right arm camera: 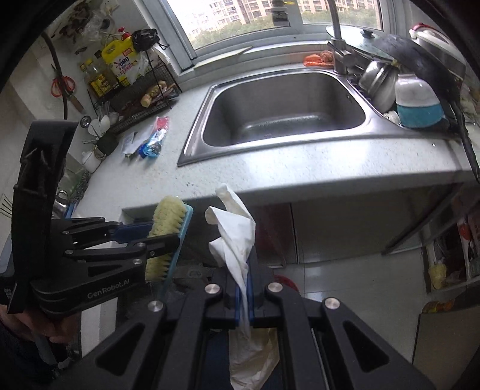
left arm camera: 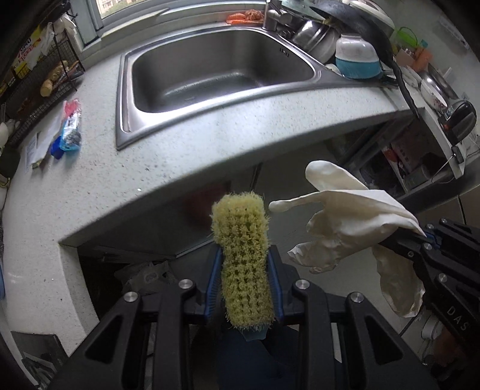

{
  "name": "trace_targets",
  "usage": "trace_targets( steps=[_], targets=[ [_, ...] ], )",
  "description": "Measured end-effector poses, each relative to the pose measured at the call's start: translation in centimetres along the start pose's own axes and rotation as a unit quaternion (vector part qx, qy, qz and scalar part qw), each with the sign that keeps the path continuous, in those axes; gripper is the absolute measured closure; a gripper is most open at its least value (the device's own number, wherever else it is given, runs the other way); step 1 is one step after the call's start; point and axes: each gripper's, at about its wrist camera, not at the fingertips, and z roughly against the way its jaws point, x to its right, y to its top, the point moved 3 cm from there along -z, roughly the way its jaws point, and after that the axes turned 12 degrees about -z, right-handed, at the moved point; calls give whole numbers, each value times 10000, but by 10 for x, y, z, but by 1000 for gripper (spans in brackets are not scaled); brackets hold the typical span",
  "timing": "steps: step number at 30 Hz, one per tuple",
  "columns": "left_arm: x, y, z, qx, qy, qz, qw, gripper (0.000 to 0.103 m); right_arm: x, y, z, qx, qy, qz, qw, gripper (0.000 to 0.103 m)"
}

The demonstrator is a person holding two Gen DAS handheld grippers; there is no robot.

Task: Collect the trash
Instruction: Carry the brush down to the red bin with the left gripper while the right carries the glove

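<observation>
A: What's nearest?

B: The left claw [left arm camera: 244, 267], clamped on a scrub brush [left arm camera: 241, 258] with yellow bristles and a blue back. The brush stands up between the blue pads, bristles facing the left camera.

A: And the other one?

B: The right claw [right arm camera: 244, 288] is pinched tight on a crumpled white glove [right arm camera: 232, 237]. Part of the glove sticks up past the fingertips, the rest hangs below the jaws. Both claws are held side by side in front of the table's [left arm camera: 186, 168] edge, over the floor, with neither item touching the table.

A: What's beyond them?

B: The speckled table, with a steel sink [left arm camera: 216, 75] set into it; its basin looks empty. To the left of the sink lie a few wrappers [left arm camera: 70, 129], red and blue, beside some paper.

A: Farther back?

B: A black wire rack [right arm camera: 135, 93] in the left corner with bottles behind it. To the right of the sink, stacked dishes: a blue and white bowl [left arm camera: 357, 57], a metal pot, a black pan. A window [right arm camera: 255, 18] runs behind.
</observation>
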Motion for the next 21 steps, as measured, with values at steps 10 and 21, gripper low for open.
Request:
trace_targets(
  steps=[10,21],
  targets=[
    [13,-33,-108,-546,-259,-9,9982,76,41,-38,-87,-660,-308,-285,9969,100],
    [25,-60,-231,-908,-592,145,9940,75,84,-65,-178,-910,-371,-535,9937,100]
  ],
)
